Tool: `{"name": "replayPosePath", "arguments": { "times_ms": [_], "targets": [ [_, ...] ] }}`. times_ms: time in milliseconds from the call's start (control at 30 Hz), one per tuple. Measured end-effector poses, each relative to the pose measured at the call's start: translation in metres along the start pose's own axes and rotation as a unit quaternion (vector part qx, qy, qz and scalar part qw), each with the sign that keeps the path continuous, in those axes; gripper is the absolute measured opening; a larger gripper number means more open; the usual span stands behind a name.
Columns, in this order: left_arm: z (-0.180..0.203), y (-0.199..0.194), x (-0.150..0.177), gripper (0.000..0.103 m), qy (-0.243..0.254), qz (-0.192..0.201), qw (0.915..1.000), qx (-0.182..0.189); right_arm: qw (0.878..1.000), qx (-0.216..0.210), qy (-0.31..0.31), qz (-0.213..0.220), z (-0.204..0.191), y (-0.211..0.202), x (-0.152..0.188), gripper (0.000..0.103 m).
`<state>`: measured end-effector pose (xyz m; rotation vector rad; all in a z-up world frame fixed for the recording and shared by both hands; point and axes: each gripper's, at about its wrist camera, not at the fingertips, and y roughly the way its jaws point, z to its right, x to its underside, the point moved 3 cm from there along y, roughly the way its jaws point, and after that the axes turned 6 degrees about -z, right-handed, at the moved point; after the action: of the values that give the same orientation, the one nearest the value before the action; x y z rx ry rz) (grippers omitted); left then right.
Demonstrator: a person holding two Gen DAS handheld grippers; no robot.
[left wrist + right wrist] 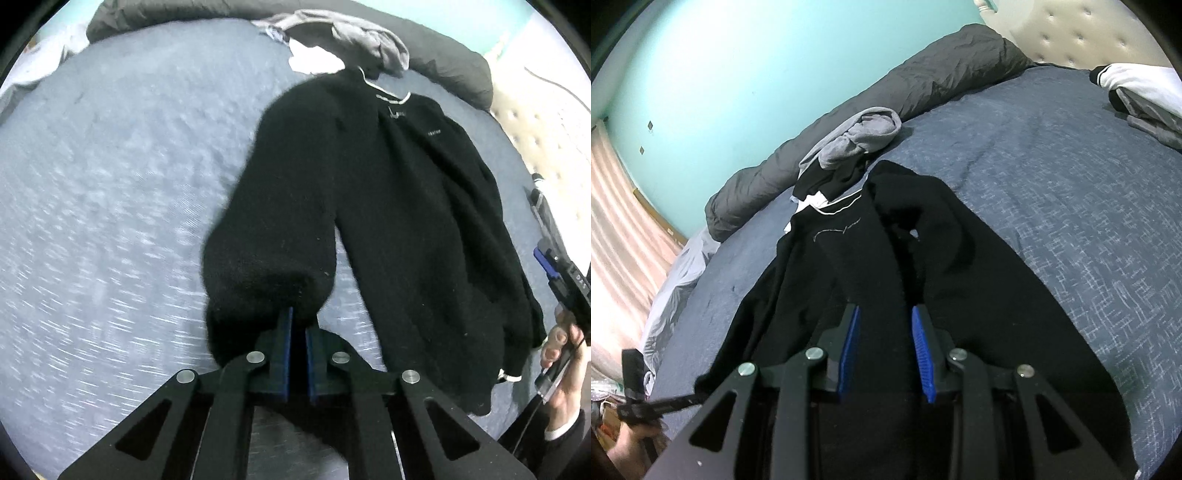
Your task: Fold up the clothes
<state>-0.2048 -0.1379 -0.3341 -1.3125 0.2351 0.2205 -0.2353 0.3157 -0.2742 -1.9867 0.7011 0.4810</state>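
Observation:
A black fleece sweater (424,206) lies spread on the blue-grey bedspread (110,184), collar toward the far side. My left gripper (298,325) is shut on the cuff end of its left sleeve (273,236), which is lifted and bunched in front of the fingers. In the right wrist view the same black sweater (849,266) fills the middle, and my right gripper (885,317) hovers open just above its lower part, blue pads (923,354) apart with nothing held. The right gripper (565,273) also shows at the right edge of the left wrist view, held by a hand (561,373).
A crumpled grey garment (857,136) over black and white clothes lies beyond the collar. A dark grey duvet roll (923,74) runs along the bed's far edge. Folded white and grey clothes (1145,99) sit at the far right. A tufted headboard (1089,33) and teal wall (757,74) border the bed.

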Motion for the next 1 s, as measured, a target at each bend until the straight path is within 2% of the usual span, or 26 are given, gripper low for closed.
{"name": "replayPosePath", "arguments": {
  "times_ms": [233,433,533,700,800,833,933,1000],
  "targets": [
    [-0.052,-0.038,-0.011,0.006,-0.012,0.019,0.9993,-0.031,1.000,0.002,-0.007,-0.003,-0.004,0.003,0.003,0.029],
    [-0.105,-0.033,-0.023,0.006,-0.075,0.003,0.9961,-0.047,1.000,0.007,-0.009,-0.008,-0.003,0.006,0.004,0.029],
    [-0.122,-0.029,-0.022,0.008,-0.085,-0.005,0.9946,-0.060,1.000,0.007,-0.007,-0.007,-0.003,0.005,0.004,0.029],
    [-0.144,-0.043,-0.013,0.008,-0.110,0.007,0.9907,-0.080,1.000,0.007,-0.004,-0.006,-0.003,0.006,0.003,0.029],
    [-0.129,-0.052,-0.012,0.009,-0.092,0.019,0.9941,-0.054,1.000,0.007,-0.002,-0.006,-0.003,0.006,0.004,0.029],
    [-0.124,-0.056,-0.011,0.012,-0.086,0.023,0.9950,-0.046,1.000,0.007,-0.002,-0.005,-0.003,0.005,0.004,0.029],
    [-0.101,-0.054,-0.011,0.035,-0.050,0.018,0.9982,-0.027,1.000,0.008,-0.001,-0.006,-0.003,0.005,0.005,0.029],
    [-0.080,-0.046,-0.011,0.037,-0.010,0.006,0.9994,-0.031,1.000,0.008,0.001,-0.005,-0.002,0.004,0.005,0.029]
  ]
}}
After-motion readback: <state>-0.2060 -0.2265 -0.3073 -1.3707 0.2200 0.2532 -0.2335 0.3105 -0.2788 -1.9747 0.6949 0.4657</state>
